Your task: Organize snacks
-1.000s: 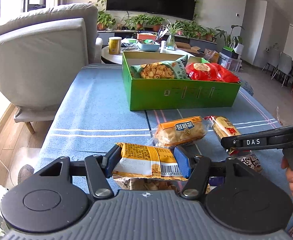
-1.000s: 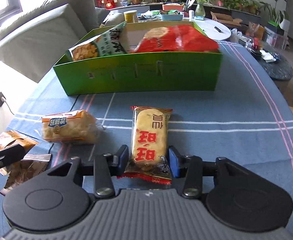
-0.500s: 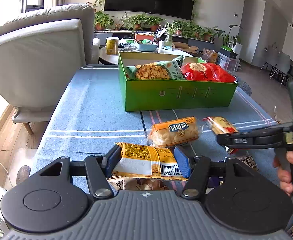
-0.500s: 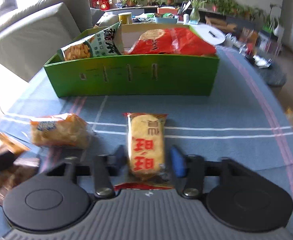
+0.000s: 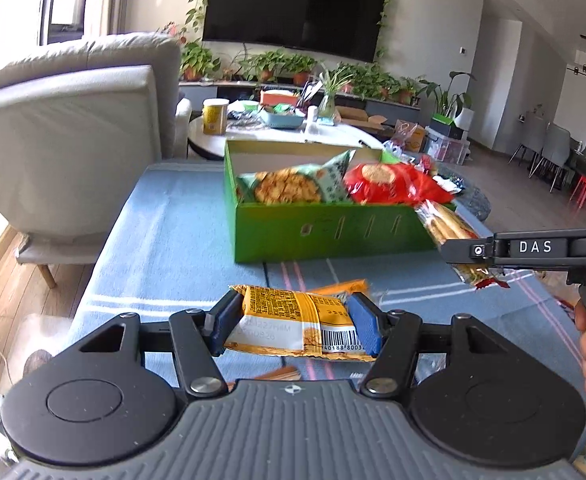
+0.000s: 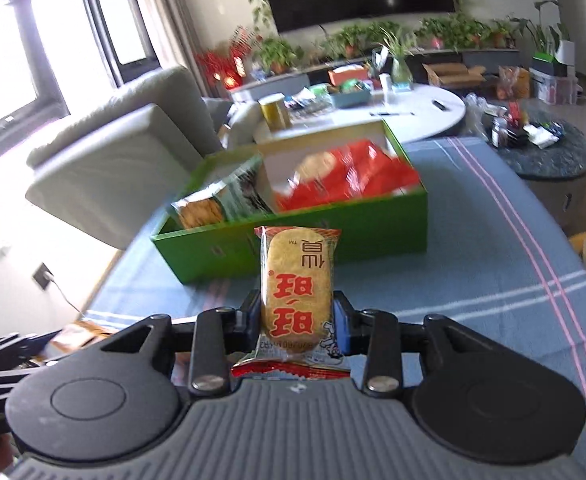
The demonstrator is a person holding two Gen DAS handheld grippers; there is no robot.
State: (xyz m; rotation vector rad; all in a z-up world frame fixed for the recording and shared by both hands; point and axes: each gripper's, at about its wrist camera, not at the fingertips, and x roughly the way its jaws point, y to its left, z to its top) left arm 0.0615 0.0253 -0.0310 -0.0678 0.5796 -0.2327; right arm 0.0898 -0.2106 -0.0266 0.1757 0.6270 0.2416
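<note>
A: Left wrist view: how does the left gripper sit?
B: Tilted down over the blue striped cloth, its blue pads clamped on the sides of an orange snack packet lifted off the table.
A: And the right gripper?
B: It points down toward the green box, raised above the cloth. Its jaws have just been opening, yet the frames show the pads pressing a rice cracker pack, held lengthwise and clear of the table.
A: The box?
B: It holds a green chip bag and a red bag.
</note>
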